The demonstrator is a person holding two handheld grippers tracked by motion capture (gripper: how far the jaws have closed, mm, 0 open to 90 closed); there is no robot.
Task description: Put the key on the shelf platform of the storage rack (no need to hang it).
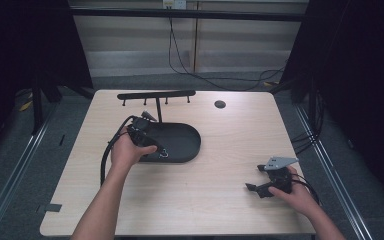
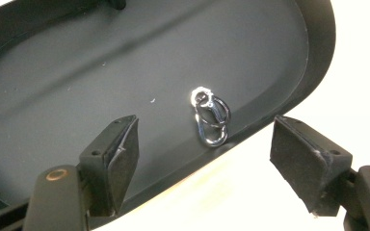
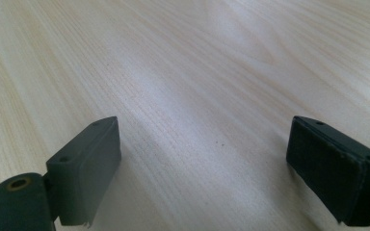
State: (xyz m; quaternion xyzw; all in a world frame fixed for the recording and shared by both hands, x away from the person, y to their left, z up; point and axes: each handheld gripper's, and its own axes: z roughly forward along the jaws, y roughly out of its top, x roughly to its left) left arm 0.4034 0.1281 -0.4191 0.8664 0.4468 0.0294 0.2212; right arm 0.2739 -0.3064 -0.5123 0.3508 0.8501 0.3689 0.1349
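- My left claw (image 2: 200, 159) hangs over the near rim of the black oval tray (image 2: 77, 72); its jaws stand apart, holding nothing.
- One small silver metal clasp (image 2: 211, 118) lies on the tray floor just inside that rim, ahead of the gap between my jaws and apart from both pads.
- My right claw (image 3: 202, 163) is wide open over the bare pale wooden desk (image 3: 197, 57), gripping nothing.
- Count: two claws, one clasp, one tray with a black T-shaped hanger bar (image 1: 156, 95).
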